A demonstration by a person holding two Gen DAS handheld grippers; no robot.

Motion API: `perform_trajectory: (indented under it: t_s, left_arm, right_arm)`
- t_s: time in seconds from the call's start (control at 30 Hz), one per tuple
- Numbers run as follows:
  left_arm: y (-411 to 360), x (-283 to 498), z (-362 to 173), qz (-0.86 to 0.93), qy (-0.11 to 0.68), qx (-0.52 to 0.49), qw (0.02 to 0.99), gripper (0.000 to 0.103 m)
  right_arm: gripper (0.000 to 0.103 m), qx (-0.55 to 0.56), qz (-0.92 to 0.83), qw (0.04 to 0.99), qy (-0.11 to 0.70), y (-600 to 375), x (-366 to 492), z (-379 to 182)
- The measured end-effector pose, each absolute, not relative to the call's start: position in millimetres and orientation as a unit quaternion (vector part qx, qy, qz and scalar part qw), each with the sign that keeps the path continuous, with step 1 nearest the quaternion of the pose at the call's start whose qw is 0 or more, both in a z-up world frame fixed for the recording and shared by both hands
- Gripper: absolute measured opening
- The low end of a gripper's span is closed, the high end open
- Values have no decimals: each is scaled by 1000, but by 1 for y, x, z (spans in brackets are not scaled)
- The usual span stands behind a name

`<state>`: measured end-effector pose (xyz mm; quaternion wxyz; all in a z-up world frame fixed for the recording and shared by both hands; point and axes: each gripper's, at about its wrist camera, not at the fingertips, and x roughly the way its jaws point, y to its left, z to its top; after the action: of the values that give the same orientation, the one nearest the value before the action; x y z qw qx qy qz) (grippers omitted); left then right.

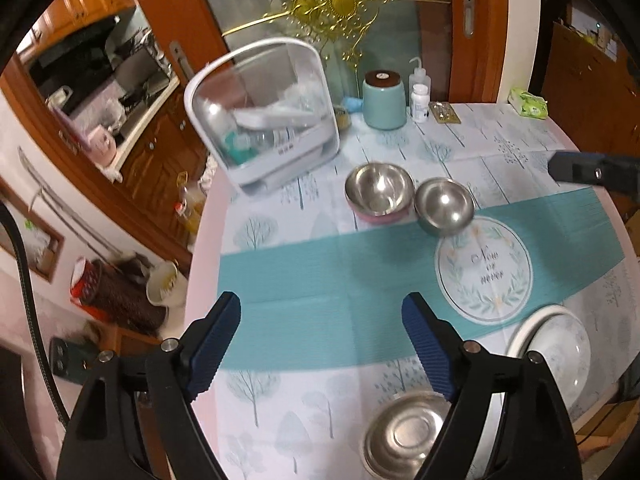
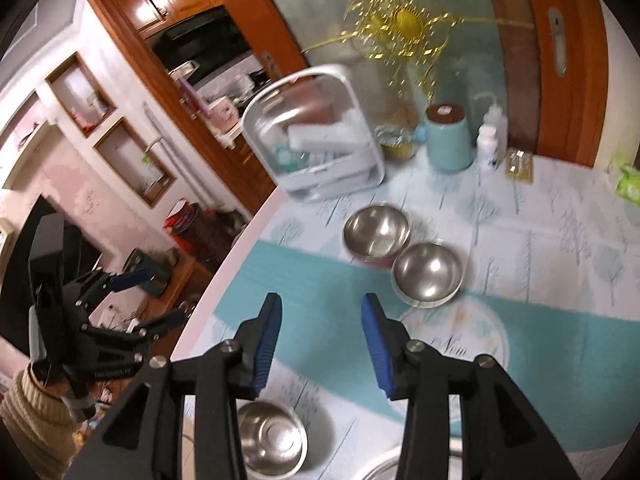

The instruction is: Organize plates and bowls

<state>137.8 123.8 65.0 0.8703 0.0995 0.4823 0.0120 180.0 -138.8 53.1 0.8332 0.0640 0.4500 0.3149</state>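
Steel right under my fingers: a shallow steel bowl (image 1: 404,438) sits closest on the table, flat-bottomed and shiny, partly hidden behind my left gripper (image 1: 320,344), whose ribbed blue pads are spread wide with nothing between them. Just beside it to the right lies a white plate (image 1: 556,344), faintly patterned ceramic with a broad raised rim. That one I judge heavy and breakable, so I'd pinch it at the rim, firmly and low. My right gripper (image 2: 320,344) hangs released too, jaws apart over the teal placemat (image 2: 320,320), clasping nothing.

Moving out across the tablecloth (image 1: 500,148), pale vinyl printed with little trees, two deeper bowls stand side by side, touching or nearly so. One steel bowl with a pink base (image 1: 378,194) sits to the left; the plain round steel bowl (image 1: 444,208) tilts at the placemat's edge. Both look light, stiff and slippery, so I reckon a rim grip, one pad inside and one outside, is the way in, and nesting them should be easy.

Farther back a clear-lidded white storage box (image 1: 264,116) leans against the frosted door, next to a mint canister (image 1: 384,100) with a brown lid.
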Motion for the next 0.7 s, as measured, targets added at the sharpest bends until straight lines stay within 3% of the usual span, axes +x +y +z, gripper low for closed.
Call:
perform_trajectory:
  t_s: [0.33, 0.7]
  left_arm:
    - [142, 245, 33, -25, 466, 90, 880, 82]
    - [153, 356, -89, -64, 519, -7, 852, 81]
  right_arm:
    - [42, 52, 231, 849, 472, -101, 264, 35]
    - [42, 31, 152, 814, 560, -57, 355, -84]
